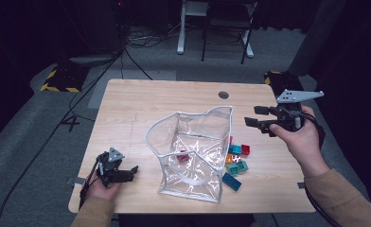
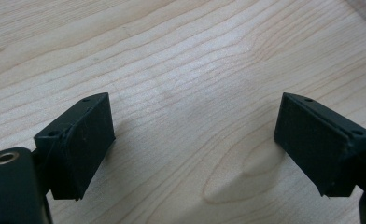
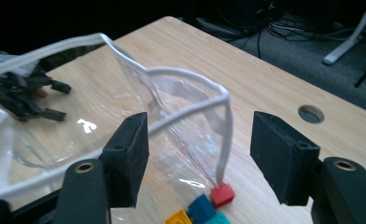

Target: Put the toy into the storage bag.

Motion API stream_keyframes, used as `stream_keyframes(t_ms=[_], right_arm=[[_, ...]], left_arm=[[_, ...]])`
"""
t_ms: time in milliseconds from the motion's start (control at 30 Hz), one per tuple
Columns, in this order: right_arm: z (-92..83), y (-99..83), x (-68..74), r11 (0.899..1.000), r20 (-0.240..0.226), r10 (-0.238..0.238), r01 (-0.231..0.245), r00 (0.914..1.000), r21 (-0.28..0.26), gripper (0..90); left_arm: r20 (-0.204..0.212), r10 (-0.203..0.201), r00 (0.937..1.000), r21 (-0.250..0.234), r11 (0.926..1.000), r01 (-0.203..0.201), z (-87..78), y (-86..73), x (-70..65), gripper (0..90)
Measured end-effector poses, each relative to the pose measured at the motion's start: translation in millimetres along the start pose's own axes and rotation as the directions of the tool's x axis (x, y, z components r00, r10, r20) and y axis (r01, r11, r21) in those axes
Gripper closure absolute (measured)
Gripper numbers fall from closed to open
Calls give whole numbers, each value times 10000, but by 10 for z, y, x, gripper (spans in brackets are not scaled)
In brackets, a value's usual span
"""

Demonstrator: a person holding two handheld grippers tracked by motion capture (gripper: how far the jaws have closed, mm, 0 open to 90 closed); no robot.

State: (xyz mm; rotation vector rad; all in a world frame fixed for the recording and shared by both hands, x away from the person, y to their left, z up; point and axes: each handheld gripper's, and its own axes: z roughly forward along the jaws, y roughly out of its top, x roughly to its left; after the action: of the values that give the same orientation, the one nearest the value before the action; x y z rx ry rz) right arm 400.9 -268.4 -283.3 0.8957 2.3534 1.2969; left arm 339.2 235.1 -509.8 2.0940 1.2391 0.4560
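Where the table (image 1: 141, 101) meets the person's side, left tongs (image 1: 129, 174): jaws apart, empty, low over bare wood, well clear of the bag. Centre: clear plastic bag (image 1: 193, 151), white-trimmed, standing open, one red brick (image 1: 182, 157) inside. Just beside its right wall: loose coloured bricks (image 1: 235, 165) on the table. Farther right: right tongs (image 1: 252, 116), jaws apart, empty, raised, pointing toward the bag's rim.

Both forearms wear tan sleeves. Each hand grips a black two-jaw tool: the left gripper (image 1: 132, 170) at seven o'clock, the right gripper (image 1: 253, 116) at two o'clock. Each carries a grey three-cornered plate, blocky matte jaws with small screw holes, and a black trailing cable.
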Motion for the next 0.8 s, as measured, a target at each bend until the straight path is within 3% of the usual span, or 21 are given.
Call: stream_keyframes(t_ms=[367, 800], right_arm=[[295, -545, -371, 9937, 482, 975, -999, 9941, 510, 376], [635, -1090, -584, 9819, 1152, 1473, -1593, 9824, 1026, 368]], left_arm=[[-25, -6, 10000, -4, 10000, 6, 0, 0, 2, 123], [-22, -9, 10000, 1, 10000, 9, 0, 0, 1, 123]])
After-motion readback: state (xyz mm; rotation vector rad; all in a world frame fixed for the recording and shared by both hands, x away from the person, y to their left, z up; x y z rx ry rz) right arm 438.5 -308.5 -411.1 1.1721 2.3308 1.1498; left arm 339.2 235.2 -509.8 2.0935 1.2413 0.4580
